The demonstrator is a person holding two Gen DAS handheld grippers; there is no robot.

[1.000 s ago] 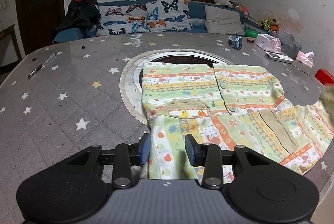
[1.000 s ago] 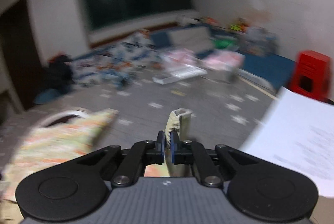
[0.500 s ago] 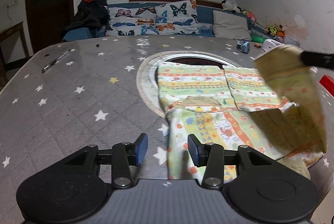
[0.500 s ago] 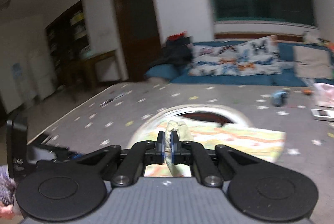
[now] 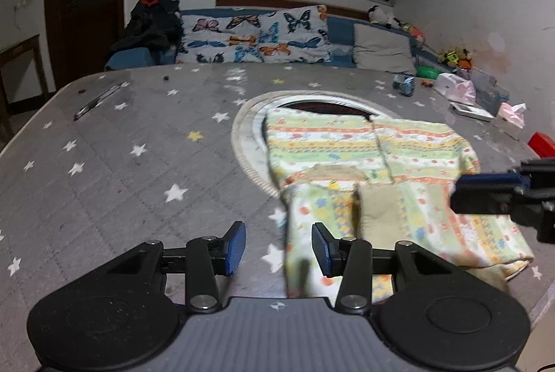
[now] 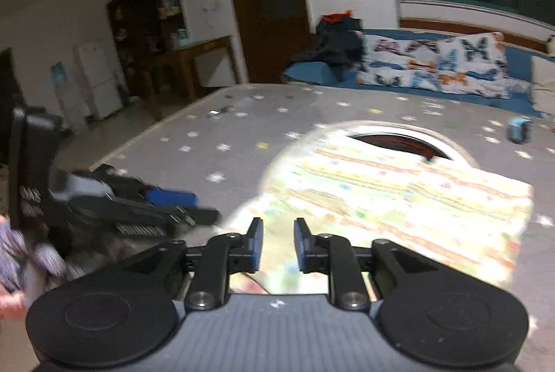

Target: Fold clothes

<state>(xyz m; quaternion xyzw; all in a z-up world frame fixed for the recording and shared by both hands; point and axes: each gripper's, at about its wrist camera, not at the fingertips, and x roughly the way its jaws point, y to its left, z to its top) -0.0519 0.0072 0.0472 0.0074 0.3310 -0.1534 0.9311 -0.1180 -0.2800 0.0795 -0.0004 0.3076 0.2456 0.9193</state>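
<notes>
Sleeve folded across the garment (image 5: 374,157) since a second ago; cuff (image 5: 378,216) laid down.
Right gripper (image 6: 278,243) is opening, emptied; left gripper (image 5: 279,247) is held half-wide over the hem, gripping nothing.

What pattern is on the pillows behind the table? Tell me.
Butterflies, blue and orange on white, on the pillows; the left wrist view shows them best.

bare starred cover (image 5: 138,170) leftward, clutter (image 5: 478,94) far right

the garment (image 5: 367,160) is pale green and yellow with orange stripes and small fruit prints, its cuff (image 5: 380,216) beige. the mat (image 5: 138,163) is grey with white and yellow stars. the pillows (image 5: 256,40) show blue and orange butterflies.
</notes>
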